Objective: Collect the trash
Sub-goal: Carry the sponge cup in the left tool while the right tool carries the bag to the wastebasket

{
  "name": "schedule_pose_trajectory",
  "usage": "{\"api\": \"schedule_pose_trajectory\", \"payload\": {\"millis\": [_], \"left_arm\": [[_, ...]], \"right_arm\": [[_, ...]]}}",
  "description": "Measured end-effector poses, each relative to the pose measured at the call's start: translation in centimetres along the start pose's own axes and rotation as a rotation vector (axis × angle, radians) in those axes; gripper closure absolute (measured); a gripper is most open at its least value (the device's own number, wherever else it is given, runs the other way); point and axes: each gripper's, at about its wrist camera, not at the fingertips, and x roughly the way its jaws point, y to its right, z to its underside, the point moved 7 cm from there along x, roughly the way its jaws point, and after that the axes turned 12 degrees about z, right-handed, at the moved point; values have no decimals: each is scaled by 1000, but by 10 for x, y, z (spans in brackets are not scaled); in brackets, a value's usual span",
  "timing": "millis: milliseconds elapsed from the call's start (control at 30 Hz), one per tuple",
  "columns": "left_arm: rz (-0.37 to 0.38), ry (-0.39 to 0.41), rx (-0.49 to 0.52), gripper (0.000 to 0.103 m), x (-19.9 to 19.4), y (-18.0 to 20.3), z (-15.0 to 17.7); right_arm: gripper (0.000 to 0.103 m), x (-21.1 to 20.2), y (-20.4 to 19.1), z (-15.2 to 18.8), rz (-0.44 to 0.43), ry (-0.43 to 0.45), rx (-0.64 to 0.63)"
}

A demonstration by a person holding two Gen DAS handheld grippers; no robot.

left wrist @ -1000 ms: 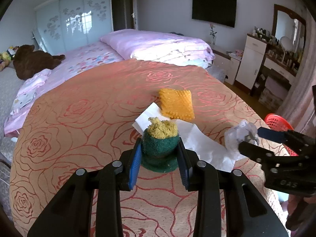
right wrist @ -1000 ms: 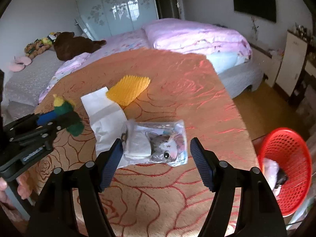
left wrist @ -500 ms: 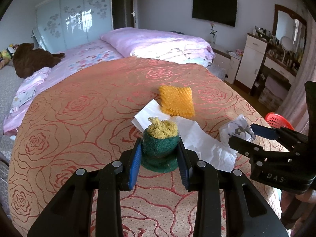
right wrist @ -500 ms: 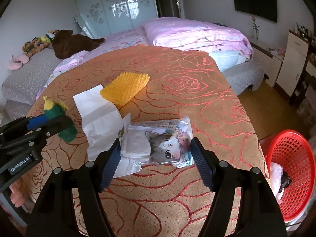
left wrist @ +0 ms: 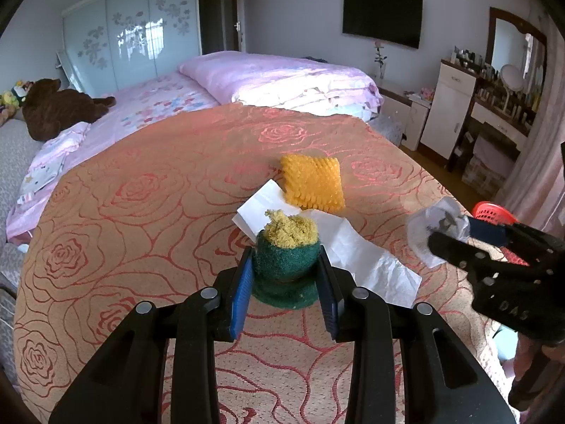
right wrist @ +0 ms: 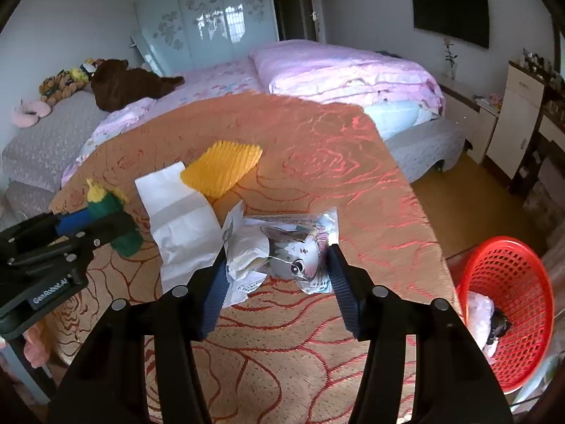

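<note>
My left gripper (left wrist: 285,275) is shut on a green and yellow scouring sponge (left wrist: 286,247), held above the rose-patterned cover (left wrist: 141,229); gripper and sponge also show in the right wrist view (right wrist: 109,219). My right gripper (right wrist: 277,275) is shut on a clear plastic packet with a cat picture (right wrist: 282,251), lifted off the cover; it shows in the left wrist view (left wrist: 438,226). A white paper sheet (right wrist: 180,219) and a yellow foam pad (right wrist: 222,169) lie on the cover. A red basket (right wrist: 508,311) stands on the floor at the right.
The cover's right edge drops to a wooden floor (right wrist: 487,205). A pink bed (right wrist: 335,70) lies beyond, with a brown plush toy (right wrist: 130,81) at the left. A white cabinet (left wrist: 448,113) and dressing table stand at the right wall.
My right gripper closed on the cat packet and lifted it up off the cover. My left gripper kept hold of the sponge and drifted slightly.
</note>
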Motion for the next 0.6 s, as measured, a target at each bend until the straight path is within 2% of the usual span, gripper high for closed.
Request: {"api": "schedule_pose_trajectory", "payload": {"millis": [600], "left_arm": [[13,34,54,71,-9,21,-20]], "right_arm": [[50,-37,26,-22,56,103,37]]}}
